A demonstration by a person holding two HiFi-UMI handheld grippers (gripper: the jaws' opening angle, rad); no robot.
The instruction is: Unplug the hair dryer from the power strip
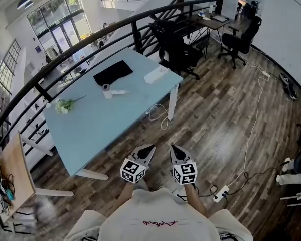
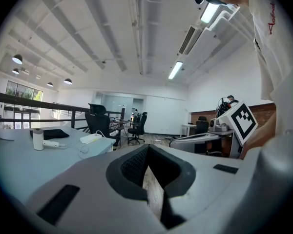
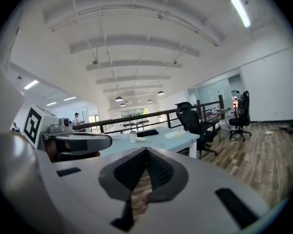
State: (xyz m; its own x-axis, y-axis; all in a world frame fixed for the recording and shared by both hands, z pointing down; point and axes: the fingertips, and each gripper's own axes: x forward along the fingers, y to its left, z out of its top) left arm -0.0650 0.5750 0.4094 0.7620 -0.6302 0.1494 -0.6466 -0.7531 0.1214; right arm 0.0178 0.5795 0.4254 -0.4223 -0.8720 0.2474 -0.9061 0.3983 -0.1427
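While both the left gripper (image 1: 149,148) and right gripper (image 1: 173,149) hang closed and empty, short of the table (image 1: 105,127), we risk dragging the power strip (image 1: 156,75) off its corner by tugging the hair dryer (image 1: 119,92) lying mid-table.

Table (image 1: 103,132) — mat (image 1: 113,72), power strip (image 1: 156,75), hair dryer (image 1: 108,91), flowers (image 1: 63,106).

The right tongs (image 3: 146,150) are closed with nothing between them. The left tongs (image 3: 109,141) sit level at left. Beyond, a blue surface (image 3: 161,144) carries a roll (image 3: 133,137), a black pad (image 3: 147,132) and a white block (image 3: 175,134). A chair (image 3: 193,118) stands beside it on the wood floor (image 3: 263,155).
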